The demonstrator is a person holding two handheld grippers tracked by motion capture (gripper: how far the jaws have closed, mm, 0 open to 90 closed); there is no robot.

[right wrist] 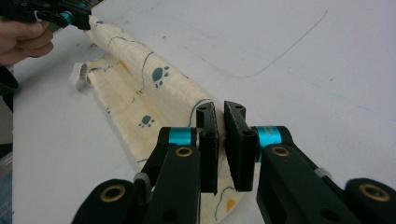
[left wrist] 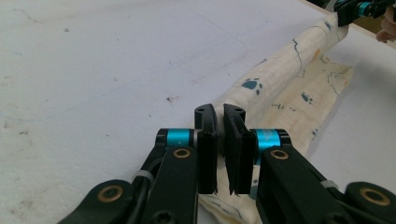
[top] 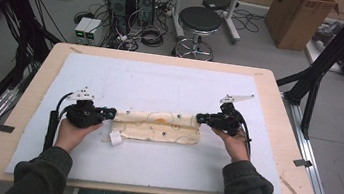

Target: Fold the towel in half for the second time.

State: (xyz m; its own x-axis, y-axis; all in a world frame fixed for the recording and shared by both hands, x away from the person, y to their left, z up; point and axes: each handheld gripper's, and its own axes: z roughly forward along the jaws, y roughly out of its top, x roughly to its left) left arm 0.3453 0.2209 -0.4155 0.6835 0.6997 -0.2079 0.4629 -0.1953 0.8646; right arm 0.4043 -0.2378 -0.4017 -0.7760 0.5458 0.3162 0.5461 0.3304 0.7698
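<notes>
bench [top: 268,115]: white mat as work surface | cloth [top: 156,125]: paw-print strip mid-mat, far edge lifted, likely for rolling or folding | left gripper [top: 110,113]: jaws pinched on its left end | right gripper [top: 201,117]: jaws pinched on its right end, keeping edge taut

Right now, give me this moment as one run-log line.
left claw: shut on cloth left end | right claw: shut on right end | cloth: folded lengthwise, on white mat

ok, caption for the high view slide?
Left gripper and right gripper pinch opposite ends of a rolled paw-print cloth on the white mat.
</notes>
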